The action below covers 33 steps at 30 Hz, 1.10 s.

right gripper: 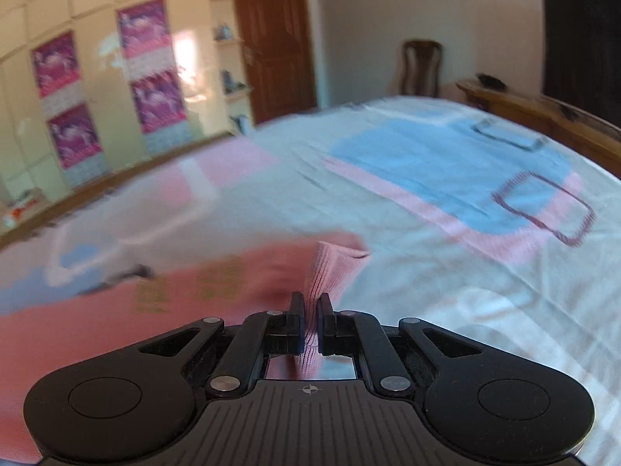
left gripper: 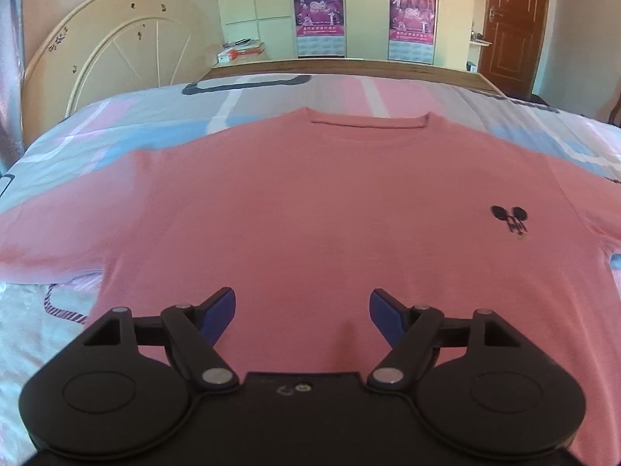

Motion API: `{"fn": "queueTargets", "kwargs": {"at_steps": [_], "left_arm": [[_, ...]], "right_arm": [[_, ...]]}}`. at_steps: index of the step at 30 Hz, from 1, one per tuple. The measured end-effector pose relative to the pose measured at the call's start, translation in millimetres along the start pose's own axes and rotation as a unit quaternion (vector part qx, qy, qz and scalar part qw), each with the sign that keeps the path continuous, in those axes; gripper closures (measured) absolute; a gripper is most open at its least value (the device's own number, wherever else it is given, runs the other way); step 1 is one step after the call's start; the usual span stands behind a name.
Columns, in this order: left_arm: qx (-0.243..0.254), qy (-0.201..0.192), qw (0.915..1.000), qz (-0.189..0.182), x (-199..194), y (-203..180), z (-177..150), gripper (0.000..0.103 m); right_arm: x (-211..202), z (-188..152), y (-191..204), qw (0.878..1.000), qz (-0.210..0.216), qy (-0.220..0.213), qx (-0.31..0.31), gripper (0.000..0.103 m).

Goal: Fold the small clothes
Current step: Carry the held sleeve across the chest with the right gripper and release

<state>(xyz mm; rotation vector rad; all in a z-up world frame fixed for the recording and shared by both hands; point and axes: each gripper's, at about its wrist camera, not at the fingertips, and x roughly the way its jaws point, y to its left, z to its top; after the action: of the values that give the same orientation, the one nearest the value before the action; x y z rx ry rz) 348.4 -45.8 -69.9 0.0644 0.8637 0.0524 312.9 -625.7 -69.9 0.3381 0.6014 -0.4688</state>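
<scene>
We are clamping the shirt's [left gripper: 310, 202] sleeve [right gripper: 330, 268] in the right claw [right gripper: 309, 310], the body lying leftward of it on the bed [right gripper: 427, 178], while our left claw [left gripper: 302, 310] is hovering released over the hem, collar straight ahead.

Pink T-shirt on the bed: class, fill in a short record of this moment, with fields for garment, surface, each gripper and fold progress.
garment: pink T-shirt, spread flat, small black mouse print on chest
surface: patterned bedsheet
left gripper: open, above the shirt's lower part, holding nothing
right gripper: shut on a sleeve edge, lifting it
fold progress: body still unfolded
</scene>
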Motion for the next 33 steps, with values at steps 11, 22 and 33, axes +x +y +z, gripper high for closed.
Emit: {"fn": "queueTargets", "kwargs": {"at_steps": [11, 22, 33], "left_arm": [[-0.035, -0.017, 0.9981, -0.048, 15, 47, 22, 0.031], [-0.05, -0.008, 0.9953, -0.082, 31, 92, 25, 0.035], [-0.03, -0.005, 0.9799, -0.197, 64, 27, 47, 0.036]], "right_arm": [[-55, -32, 216, 0.976, 0.185, -0.01, -0.113, 0.098], [-90, -168, 411, 0.901, 0.319, 0.055, -0.289, 0.098], [-99, -168, 378, 0.93, 0.288, 0.031, -0.226, 0.087]]}}
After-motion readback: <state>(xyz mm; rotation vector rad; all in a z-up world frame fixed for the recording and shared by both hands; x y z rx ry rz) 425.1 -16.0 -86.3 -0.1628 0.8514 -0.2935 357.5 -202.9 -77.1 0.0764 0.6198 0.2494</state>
